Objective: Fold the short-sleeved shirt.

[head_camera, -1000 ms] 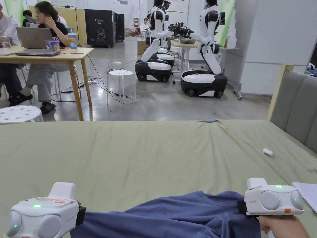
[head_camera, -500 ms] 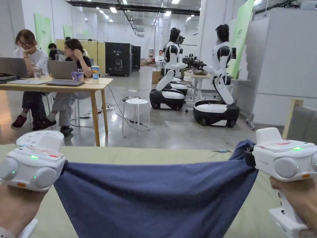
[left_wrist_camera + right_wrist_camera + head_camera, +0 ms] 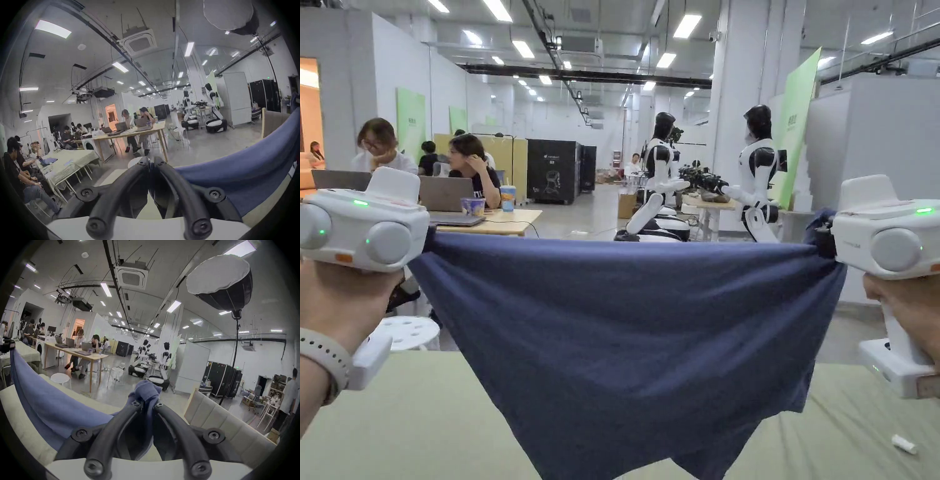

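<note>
Currently held aloft: navy short-sleeved shirt (image 3: 625, 350), stretched taut between both tools, top edge running left to right at roughly level height, body hanging in a wide sag toward the bed below. Left gripper (image 3: 150, 162) pressed together on one end of that edge, jaws pinching cloth between the tips. Right gripper (image 3: 147, 402) likewise clamped, with a bunched knot of fabric poking out past its jaw tips. Long axis of the garment thus set crosswise to the person, midway between the two hands; neither hand judged nearer, both at equal reach. Lowest point of the hanging cloth cut off by the bottom of the head view, so contact with the bed cannot be told. Judged step: shirt lifted and spread for laying out flat, folding proper not yet begun. Coming move judged to turn on lowering both ends together and keeping the edge square to the bed, lest the cloth land skewed or doubled under itself. Surface below: pale green bedsheet (image 3: 394, 425), lightly creased, small white object (image 3: 904, 444) lying on it at the right. Padded headboard (image 3: 215, 415) beside the bed on the right. Room beyond: open workshop floor, wooden table (image 3: 506, 220) with laptops and seated people, white stool (image 3: 409, 330), two white humanoid robots (image 3: 759, 175) on wheeled bases, studio softbox (image 3: 219, 279) overhead.
</note>
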A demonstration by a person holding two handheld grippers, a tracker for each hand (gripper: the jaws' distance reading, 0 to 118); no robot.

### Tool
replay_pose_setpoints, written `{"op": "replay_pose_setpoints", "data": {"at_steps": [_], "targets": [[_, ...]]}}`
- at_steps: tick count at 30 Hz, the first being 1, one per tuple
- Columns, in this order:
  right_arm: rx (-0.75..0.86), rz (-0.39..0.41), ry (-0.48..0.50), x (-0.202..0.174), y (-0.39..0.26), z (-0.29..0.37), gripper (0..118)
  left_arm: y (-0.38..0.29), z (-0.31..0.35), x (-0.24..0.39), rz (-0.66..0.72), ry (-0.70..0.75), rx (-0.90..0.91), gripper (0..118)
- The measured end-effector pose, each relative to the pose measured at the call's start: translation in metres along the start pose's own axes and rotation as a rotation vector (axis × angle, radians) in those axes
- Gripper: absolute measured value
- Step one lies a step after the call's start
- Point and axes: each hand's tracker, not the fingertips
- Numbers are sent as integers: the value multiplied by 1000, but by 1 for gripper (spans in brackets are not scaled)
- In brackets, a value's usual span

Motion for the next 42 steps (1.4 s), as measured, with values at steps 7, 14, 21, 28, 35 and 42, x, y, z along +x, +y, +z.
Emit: {"op": "replay_pose_setpoints", "data": {"at_steps": [7,14,21,28,35,42], "targets": [[13,-18,-9,-5,-4,-20,9,3,-21,4,-3,0,25,2],[-111,-38,5,-29,-93,-54,9,-88,-47,31,-11,-32,-111,2],[-163,-38,32,-33,-131,-49,9,-119,-41,34,5,-44,-161,2],[-211,-47,43,-28,-148,8,9,-130,16,22,36,-79,-190,2],[-295,-41,59,-31,-201,102,9,-188,113,4,56,-96,-274,2],[-432,-29,102,-39,-304,191,9,-282,213,-9,-15,-142,-402,2]]}}
